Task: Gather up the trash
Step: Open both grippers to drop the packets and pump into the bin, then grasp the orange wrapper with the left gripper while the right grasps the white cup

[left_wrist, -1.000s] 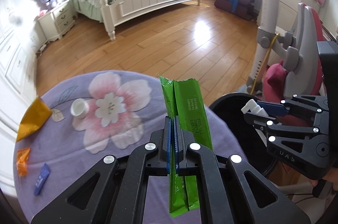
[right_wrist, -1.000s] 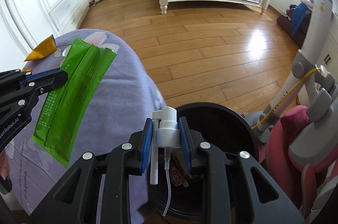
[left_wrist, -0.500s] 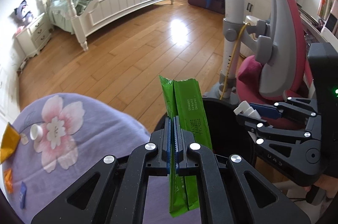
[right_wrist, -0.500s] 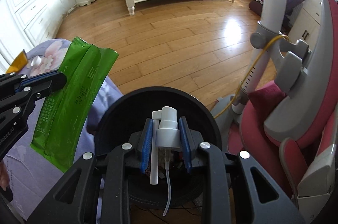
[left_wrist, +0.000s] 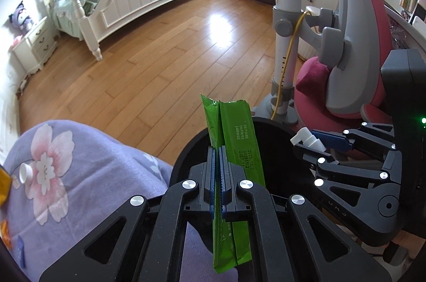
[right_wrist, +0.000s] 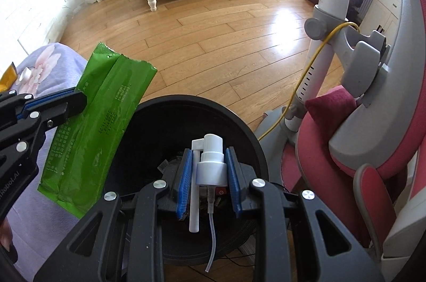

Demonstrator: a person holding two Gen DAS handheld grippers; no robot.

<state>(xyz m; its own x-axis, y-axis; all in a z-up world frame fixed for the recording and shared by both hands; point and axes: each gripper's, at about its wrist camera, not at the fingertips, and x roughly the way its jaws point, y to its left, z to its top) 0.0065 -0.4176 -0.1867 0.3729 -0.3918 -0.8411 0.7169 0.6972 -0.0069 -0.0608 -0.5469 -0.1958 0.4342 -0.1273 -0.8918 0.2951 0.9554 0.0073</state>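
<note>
My left gripper (left_wrist: 218, 175) is shut on a long green wrapper (left_wrist: 234, 138), which stands upright over the near rim of a black round bin (left_wrist: 186, 154). The same wrapper (right_wrist: 98, 127) hangs at the bin's left edge in the right wrist view, pinched by the left gripper (right_wrist: 80, 99). My right gripper (right_wrist: 209, 170) is shut on a white spray pump head (right_wrist: 210, 162) with a thin tube hanging below it, held above the bin (right_wrist: 250, 130). Scraps lie at the bin's bottom. The right gripper (left_wrist: 316, 142) with the pump shows at the right of the left wrist view.
A round table under a purple flowered cloth (left_wrist: 80, 175) lies to the left, with a white cap (left_wrist: 25, 172), an orange wrapper (left_wrist: 4, 186) and a small blue packet (left_wrist: 20, 247) on it. A pink and grey chair (right_wrist: 372, 122) and a white pole (left_wrist: 285, 15) stand to the right.
Both grippers have swung right from over the table to above the black bin and sunk a little. Each keeps its grip: green wrapper in the left, pump head in the right.
</note>
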